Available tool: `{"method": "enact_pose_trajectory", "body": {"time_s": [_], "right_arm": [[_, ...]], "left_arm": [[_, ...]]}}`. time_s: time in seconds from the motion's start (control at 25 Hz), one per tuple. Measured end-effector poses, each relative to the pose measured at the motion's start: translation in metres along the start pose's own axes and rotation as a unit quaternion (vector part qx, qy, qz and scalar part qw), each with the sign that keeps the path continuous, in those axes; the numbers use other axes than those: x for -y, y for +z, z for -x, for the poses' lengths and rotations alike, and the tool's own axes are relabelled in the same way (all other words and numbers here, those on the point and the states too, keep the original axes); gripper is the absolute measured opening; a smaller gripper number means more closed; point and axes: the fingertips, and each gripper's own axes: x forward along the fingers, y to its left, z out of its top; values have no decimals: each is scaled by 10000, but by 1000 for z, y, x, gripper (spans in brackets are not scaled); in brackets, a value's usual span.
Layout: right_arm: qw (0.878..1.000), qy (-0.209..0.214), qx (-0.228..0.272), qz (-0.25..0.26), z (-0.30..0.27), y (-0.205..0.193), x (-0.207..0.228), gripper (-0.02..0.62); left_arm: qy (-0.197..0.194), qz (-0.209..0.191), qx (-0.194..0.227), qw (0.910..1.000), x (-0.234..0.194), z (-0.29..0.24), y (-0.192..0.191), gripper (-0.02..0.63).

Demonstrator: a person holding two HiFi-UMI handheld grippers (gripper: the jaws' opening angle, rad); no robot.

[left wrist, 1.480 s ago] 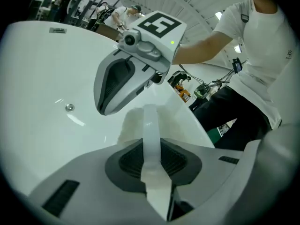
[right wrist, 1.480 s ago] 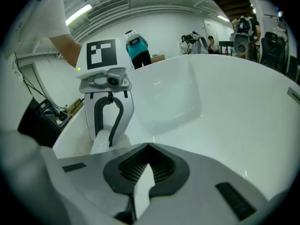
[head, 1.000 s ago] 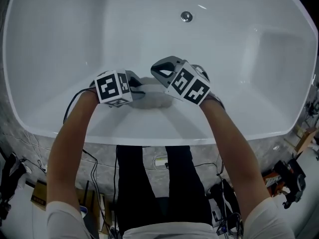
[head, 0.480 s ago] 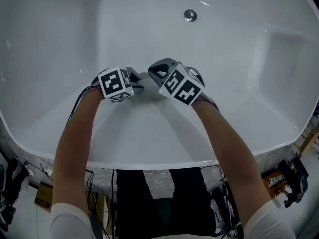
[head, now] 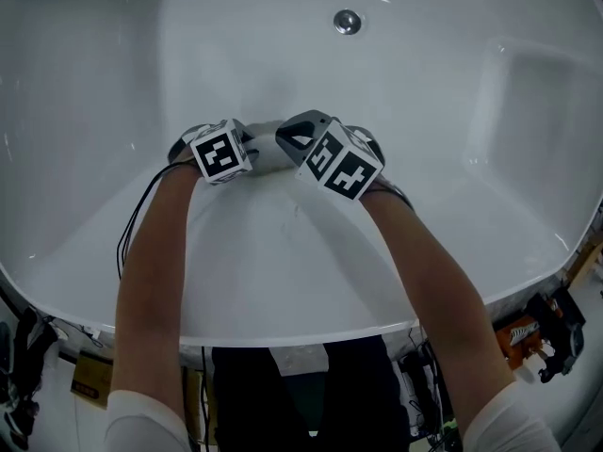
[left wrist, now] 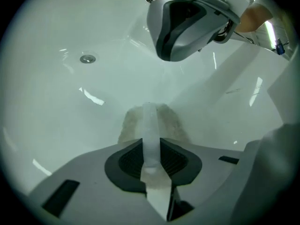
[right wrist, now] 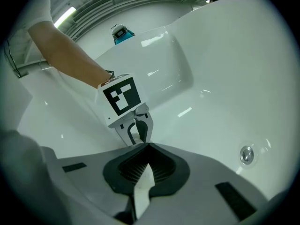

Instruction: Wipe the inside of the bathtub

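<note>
Low on the near inner wall of the glossy white bathtub [head: 471, 186], a small pale grey fuzzy cloth [left wrist: 161, 121] lies pressed against the enamel, well short of the round metal drain [head: 347, 21]. The left gripper [left wrist: 150, 139] has its jaws closed on the near edge of that cloth, which spreads out past their tips. Just beside it, the right gripper [right wrist: 143, 165] has its jaws together too; its own view shows nothing between them, and it seems only to bear down beside the cloth.

To wipe well, the cloth should probably stay flat under even pressure, pushed in long overlapping strokes down the slope toward the drain, so no strip of the wall is missed.

Compared with a second ago, both grippers and the cloth have travelled farther from the near rim and deeper into the tub, and the arms reach out longer.
</note>
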Motion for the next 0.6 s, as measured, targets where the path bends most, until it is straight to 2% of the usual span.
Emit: {"method": "enact_pose_trajectory", "body": {"time_s": [0.28, 0.6], "right_arm": [[9994, -149, 9, -316, 22, -34, 22, 18], [9983, -297, 41, -499, 49, -66, 44, 18]], "left_arm": [[53, 208, -1, 9998, -5, -16, 12, 89], [-59, 187, 132, 9997, 3, -34, 50, 89]]}}
